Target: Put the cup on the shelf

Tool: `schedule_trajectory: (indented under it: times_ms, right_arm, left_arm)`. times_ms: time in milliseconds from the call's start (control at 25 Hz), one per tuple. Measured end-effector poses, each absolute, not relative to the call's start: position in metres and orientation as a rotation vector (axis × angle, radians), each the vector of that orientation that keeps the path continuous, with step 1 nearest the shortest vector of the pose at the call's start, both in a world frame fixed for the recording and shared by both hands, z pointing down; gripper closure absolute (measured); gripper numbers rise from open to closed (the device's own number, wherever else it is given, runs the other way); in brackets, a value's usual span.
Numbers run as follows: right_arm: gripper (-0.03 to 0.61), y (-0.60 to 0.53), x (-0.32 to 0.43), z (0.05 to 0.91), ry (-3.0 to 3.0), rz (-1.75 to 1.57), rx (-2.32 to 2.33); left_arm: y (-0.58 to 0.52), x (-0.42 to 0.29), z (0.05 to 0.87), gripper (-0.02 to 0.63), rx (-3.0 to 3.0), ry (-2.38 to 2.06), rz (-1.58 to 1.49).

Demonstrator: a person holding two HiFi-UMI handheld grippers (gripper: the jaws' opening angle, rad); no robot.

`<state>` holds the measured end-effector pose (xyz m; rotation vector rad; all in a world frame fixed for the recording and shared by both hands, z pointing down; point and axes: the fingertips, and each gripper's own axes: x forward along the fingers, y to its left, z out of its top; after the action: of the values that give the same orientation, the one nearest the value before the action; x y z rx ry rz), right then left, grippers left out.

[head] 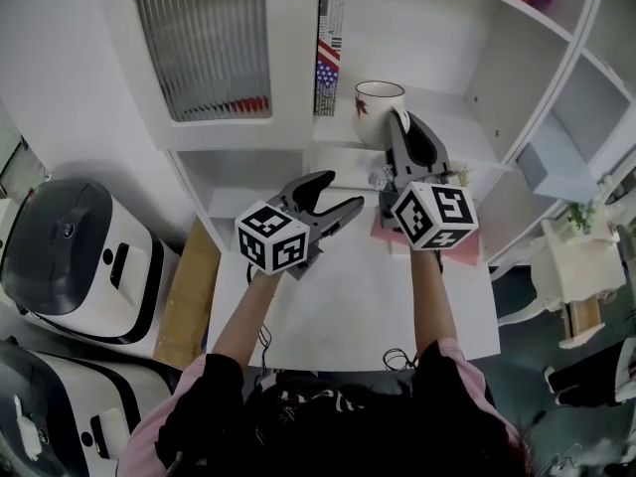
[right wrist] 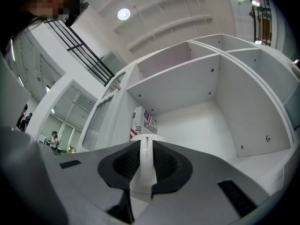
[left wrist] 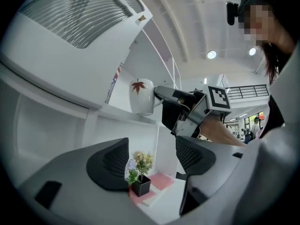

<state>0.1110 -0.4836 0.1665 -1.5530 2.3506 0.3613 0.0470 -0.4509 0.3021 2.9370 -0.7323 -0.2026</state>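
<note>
A white cup (head: 377, 100) with a red leaf print stands on the white shelf (head: 442, 117), in its open middle compartment. My right gripper (head: 400, 119) reaches up to it and is shut on the cup's handle (right wrist: 145, 167), which shows as a white strip pinched between the two dark pads. In the left gripper view the cup (left wrist: 141, 96) sits at the shelf board's edge, with the right gripper (left wrist: 165, 95) at its side. My left gripper (head: 341, 191) hovers lower, over the table, open and holding nothing.
A book with a flag print (head: 329, 46) leans just left of the cup. A ribbed cabinet door (head: 204, 43) is further left. A small potted flower (left wrist: 139, 173) stands on a pink pad (head: 384, 231) on the white table (head: 348, 306). White appliances (head: 79, 256) stand on the floor at left.
</note>
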Motion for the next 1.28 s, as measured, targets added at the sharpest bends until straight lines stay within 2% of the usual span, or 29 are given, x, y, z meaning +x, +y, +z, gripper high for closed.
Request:
schedule_trajectory:
  times_ms: [880, 1280]
  right_arm:
    - [0.494, -0.540, 0.097, 0.193, 2.587, 0.138, -1.880]
    - [0.491, -0.535, 0.098, 0.194, 2.600, 0.090, -1.845]
  left_arm:
    - [-0.430, 0.040, 0.338, 0.288, 2.864, -0.701, -0.172]
    - [-0.412, 0.044, 0.337, 0.288, 2.877, -0.658, -0.165]
